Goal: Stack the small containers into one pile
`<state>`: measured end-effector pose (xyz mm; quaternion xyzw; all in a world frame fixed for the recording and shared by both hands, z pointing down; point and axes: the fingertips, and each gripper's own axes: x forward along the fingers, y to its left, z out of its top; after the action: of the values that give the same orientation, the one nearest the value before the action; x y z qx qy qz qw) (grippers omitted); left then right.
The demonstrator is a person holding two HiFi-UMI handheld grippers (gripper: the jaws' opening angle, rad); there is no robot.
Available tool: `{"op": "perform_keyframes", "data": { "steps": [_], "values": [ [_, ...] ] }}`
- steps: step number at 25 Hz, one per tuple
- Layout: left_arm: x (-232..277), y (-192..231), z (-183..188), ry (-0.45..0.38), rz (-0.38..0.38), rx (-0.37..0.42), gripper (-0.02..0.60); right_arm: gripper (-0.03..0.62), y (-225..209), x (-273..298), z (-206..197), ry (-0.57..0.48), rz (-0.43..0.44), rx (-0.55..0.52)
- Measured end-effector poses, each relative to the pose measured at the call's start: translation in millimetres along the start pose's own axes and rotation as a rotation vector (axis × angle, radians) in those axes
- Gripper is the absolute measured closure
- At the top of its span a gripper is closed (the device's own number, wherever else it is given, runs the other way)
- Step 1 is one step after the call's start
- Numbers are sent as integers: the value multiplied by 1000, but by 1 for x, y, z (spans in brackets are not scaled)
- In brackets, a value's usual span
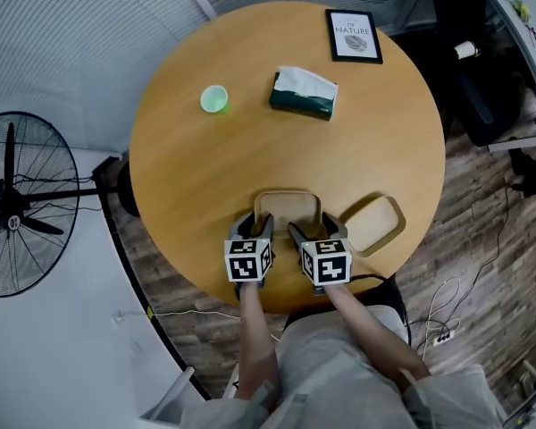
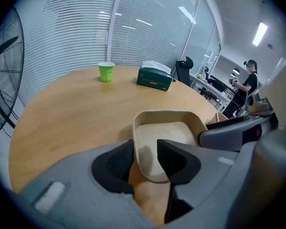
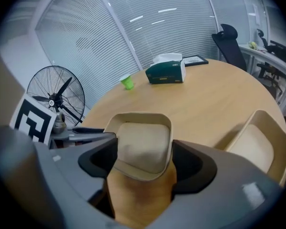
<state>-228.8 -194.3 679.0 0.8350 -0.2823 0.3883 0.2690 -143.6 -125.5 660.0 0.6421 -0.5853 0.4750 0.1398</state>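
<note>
A beige container (image 1: 288, 206) stands near the front edge of the round wooden table (image 1: 188, 177). A second beige container (image 1: 373, 222) lies just to its right, apart from it. My left gripper (image 1: 255, 223) straddles the first container's (image 2: 164, 128) left near corner, one pad outside the wall and the other inside, clear of it. In its own view the left gripper (image 2: 143, 154) shows a plain gap. My right gripper (image 1: 316, 226) has its jaws wide either side of that container's (image 3: 143, 142) near end, not pressing. The second container (image 3: 257, 147) sits at its right.
A green cup (image 1: 214, 99), a dark green tissue box (image 1: 304, 94) and a framed picture (image 1: 354, 36) stand on the far half of the table. A floor fan (image 1: 18, 206) is beyond the table's left. A person (image 2: 248, 82) stands far off.
</note>
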Motion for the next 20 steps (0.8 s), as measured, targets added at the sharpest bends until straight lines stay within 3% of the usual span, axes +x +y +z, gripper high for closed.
{"op": "perform_keyframes", "data": {
  "steps": [9, 20],
  "values": [
    [-24, -6, 7, -51, 46, -42, 423, 244, 13, -21, 25, -32, 74, -119],
    [-53, -57, -1, -80, 113, -100, 423, 244, -2, -56, 31, 10, 177, -255]
  ]
}}
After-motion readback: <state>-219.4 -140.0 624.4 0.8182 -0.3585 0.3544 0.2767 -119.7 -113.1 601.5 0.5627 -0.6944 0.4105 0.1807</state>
